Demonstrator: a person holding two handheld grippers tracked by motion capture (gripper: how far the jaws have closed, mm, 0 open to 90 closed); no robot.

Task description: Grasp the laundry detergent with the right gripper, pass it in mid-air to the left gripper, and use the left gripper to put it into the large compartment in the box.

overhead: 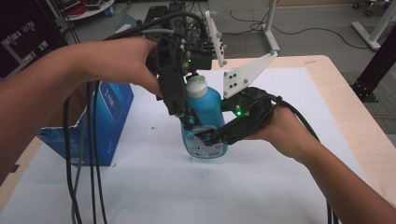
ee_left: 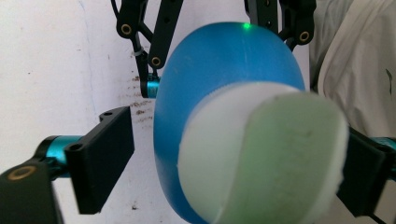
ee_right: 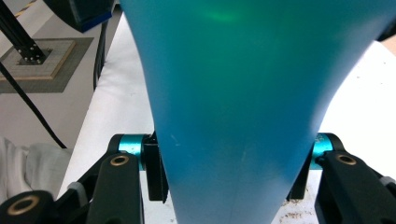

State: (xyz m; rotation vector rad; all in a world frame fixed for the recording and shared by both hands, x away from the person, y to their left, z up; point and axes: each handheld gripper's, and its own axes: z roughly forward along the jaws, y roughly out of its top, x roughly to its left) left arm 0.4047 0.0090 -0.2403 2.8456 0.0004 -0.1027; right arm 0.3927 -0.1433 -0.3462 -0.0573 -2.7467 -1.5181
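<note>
Bottle (overhead: 205, 122) label print unreadable; right gripper (overhead: 211, 136) clamps it.

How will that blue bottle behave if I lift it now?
The blue bottle looks like smooth, glossy plastic, so it may slip. It stands tall on a narrow base, so a push up high could tip it. The right tool clamps its lower body, which probably steadies it.

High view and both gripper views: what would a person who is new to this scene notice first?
First, the blue bottle with its white cap, upright at the middle of the white-covered table. The right gripper clamps its lower body, and the left gripper comes down beside the cap with its jaws apart. A blue box stands at the table's left.
</note>
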